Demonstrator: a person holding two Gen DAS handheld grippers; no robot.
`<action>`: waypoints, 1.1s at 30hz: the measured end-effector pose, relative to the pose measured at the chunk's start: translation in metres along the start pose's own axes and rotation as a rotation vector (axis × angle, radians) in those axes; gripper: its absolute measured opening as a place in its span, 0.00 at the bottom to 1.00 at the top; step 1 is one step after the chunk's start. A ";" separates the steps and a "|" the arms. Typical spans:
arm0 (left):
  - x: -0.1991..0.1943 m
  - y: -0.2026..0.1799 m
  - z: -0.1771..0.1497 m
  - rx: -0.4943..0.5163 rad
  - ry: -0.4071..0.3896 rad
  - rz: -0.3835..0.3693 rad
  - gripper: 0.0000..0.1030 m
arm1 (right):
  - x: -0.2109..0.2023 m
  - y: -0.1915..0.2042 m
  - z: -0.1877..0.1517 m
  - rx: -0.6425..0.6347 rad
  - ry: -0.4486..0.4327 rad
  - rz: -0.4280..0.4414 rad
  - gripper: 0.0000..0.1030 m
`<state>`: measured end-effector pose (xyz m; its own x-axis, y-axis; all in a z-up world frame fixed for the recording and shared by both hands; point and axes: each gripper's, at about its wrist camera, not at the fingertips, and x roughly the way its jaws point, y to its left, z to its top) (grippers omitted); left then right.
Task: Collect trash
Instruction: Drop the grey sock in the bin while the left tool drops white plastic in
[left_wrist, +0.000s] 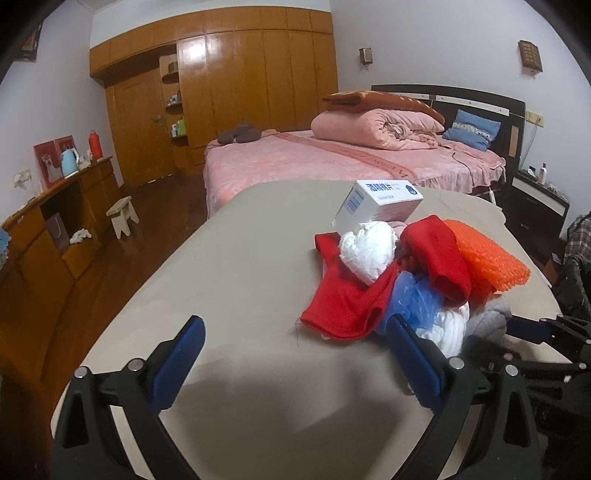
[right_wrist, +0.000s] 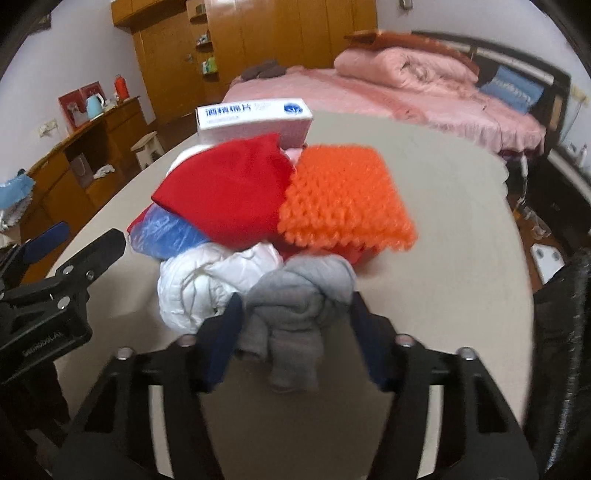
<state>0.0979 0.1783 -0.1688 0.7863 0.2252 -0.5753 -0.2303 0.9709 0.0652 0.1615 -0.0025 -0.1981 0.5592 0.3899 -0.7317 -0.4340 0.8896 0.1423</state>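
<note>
Surface: a beige-covered table (left_wrist: 240, 266) is shown in both wrist views, with a pile of mixed items gathered on its far right part.
Pile, top: a white carton with blue printing (right_wrist: 255, 120) is seen resting tilted on the back of the pile.
Pile, middle: a red cloth (right_wrist: 229, 195) is draped over the centre, and an orange bubbled sheet (right_wrist: 343, 199) lies touching its right edge.
Pile, lower left: a crumpled blue plastic bag (right_wrist: 166, 236) is partly covered by the red cloth; a crumpled white plastic bag (right_wrist: 199, 288) is seen just in front of it.
Pile, front: a knotted grey cloth (right_wrist: 299, 306) lies at the near edge of the pile, touching the white plastic bag.
Second white wad: a white crumpled wad (left_wrist: 365, 251) is shown on the red cloth below the carton in the left wrist view.
Right gripper (right_wrist: 295, 321): the jaws are set partly spread to either side of the grey cloth; the blue pads appear close against its sides, but firm contact cannot be confirmed because of blur.
Left gripper (left_wrist: 295, 339): the jaws are held wide apart above bare table, nothing between them; the right pad is seen just in front of the blue bag.
Background: a pink-covered bed (left_wrist: 332, 158), a wooden wardrobe (left_wrist: 240, 81) and a low wooden cabinet (left_wrist: 62, 221) are visible beyond the table.
</note>
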 end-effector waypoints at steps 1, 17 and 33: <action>-0.001 -0.001 0.000 0.005 -0.001 -0.001 0.93 | -0.002 -0.002 -0.001 0.003 -0.002 0.007 0.48; 0.001 -0.063 -0.008 0.059 0.055 -0.169 0.69 | -0.036 -0.052 -0.026 0.060 -0.028 -0.098 0.47; -0.033 -0.085 -0.010 0.066 0.022 -0.258 0.26 | -0.063 -0.055 -0.024 0.053 -0.086 -0.086 0.48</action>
<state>0.0860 0.0878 -0.1638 0.8014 -0.0317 -0.5973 0.0145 0.9993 -0.0337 0.1334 -0.0816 -0.1761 0.6520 0.3285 -0.6834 -0.3452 0.9311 0.1182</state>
